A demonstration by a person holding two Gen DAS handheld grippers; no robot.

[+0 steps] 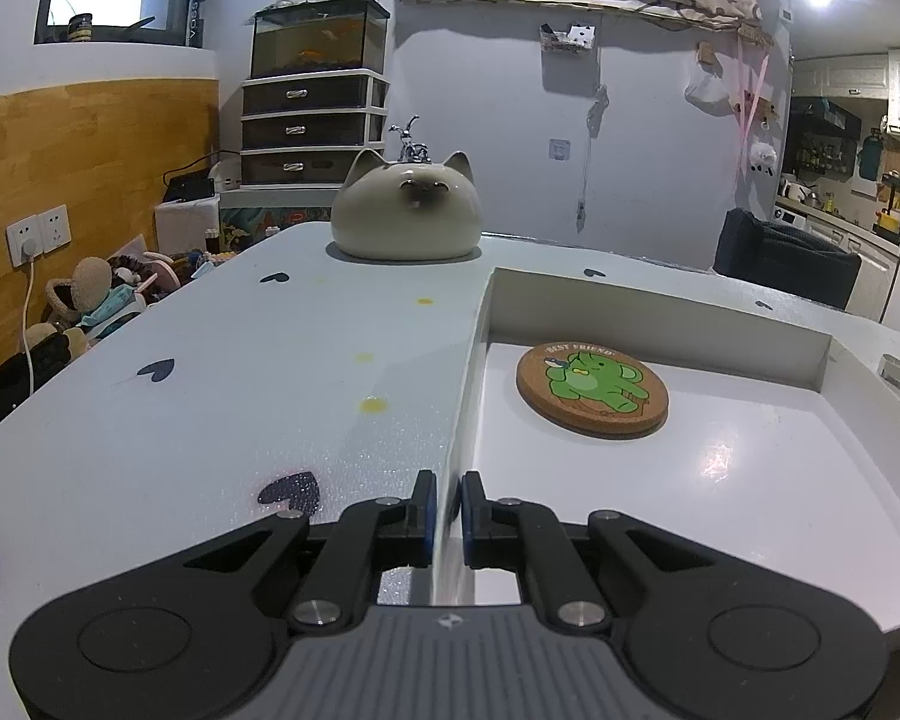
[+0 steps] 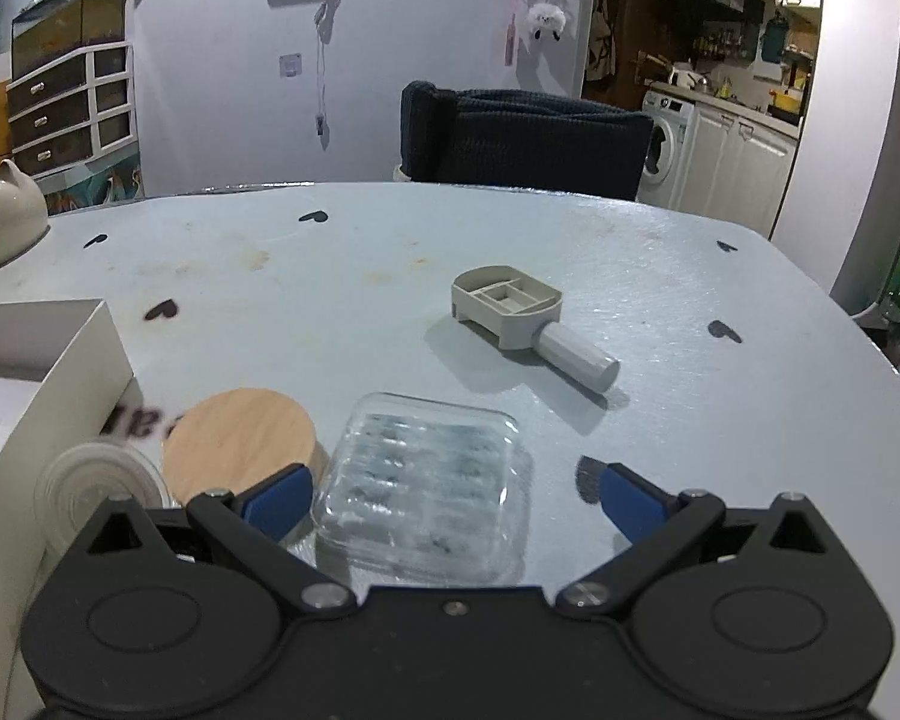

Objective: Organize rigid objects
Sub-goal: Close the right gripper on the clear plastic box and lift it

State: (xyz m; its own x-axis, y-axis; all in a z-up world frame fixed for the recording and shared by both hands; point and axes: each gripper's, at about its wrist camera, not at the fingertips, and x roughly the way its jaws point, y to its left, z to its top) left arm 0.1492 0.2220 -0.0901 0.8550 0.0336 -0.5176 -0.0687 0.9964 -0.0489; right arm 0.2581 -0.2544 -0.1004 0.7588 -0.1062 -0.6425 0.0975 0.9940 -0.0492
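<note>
Our left gripper (image 1: 448,519) was pinched tight on the wall of the white box (image 1: 750,324), where a coaster (image 1: 592,389) lay. Our right gripper (image 2: 455,501) was wide open and empty over the clear tray (image 2: 420,492) on the table (image 2: 660,264).

A pale blue table with little dark hearts (image 2: 630,252) fills the room's middle. Behind it is a light purple wall (image 1: 480,108). A glass fish tank (image 1: 320,36) sits on a white set of dark drawers (image 1: 312,129). A dark chair back (image 2: 522,138) stands at the far edge. A white washing machine (image 2: 666,144) shows, perhaps in a kitchen.
</note>
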